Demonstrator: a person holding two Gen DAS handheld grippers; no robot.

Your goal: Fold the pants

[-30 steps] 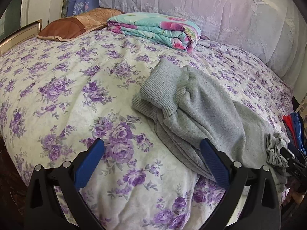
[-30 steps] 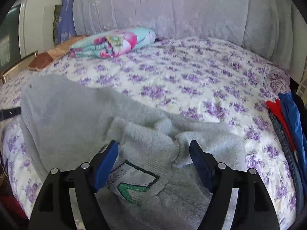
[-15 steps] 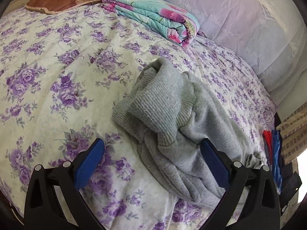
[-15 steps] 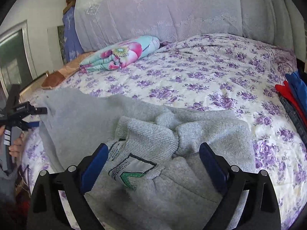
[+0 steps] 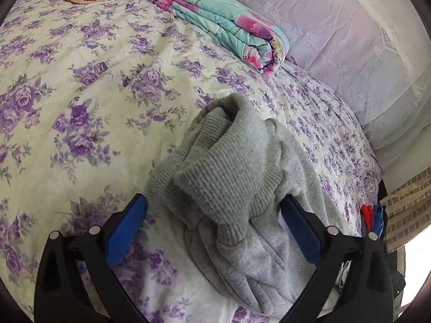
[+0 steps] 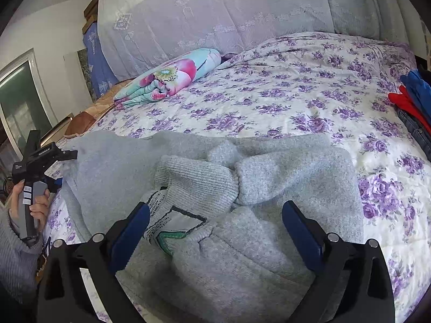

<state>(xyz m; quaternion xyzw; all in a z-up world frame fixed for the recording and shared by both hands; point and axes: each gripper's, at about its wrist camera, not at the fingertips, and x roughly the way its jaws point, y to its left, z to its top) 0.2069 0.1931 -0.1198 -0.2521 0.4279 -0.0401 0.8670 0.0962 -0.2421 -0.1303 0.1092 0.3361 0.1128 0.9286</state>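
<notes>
The grey pants (image 5: 237,188) lie bunched on the floral bedspread (image 5: 80,107), lower centre of the left wrist view, ribbed cuffs piled on top. The lower end of the garment is cut off by the frame edge.

The left gripper (image 5: 214,223) has its blue fingers (image 5: 125,226) spread wide, one on each side of the cuffs, gripping nothing. Whether they touch the fabric cannot be determined.

In the right wrist view, the right gripper (image 6: 215,227) is likewise spread apart over the pants (image 6: 269,177). A label (image 6: 172,220) with a green mark shows between the fingers; its print is too small to read.

At the left edge, a hand (image 6: 32,202) holds the left gripper's handle, partly cut off. A folded quilt (image 6: 167,78) lies in the upper left. Red and blue clothes (image 6: 412,94) are cropped at the right edge.
</notes>
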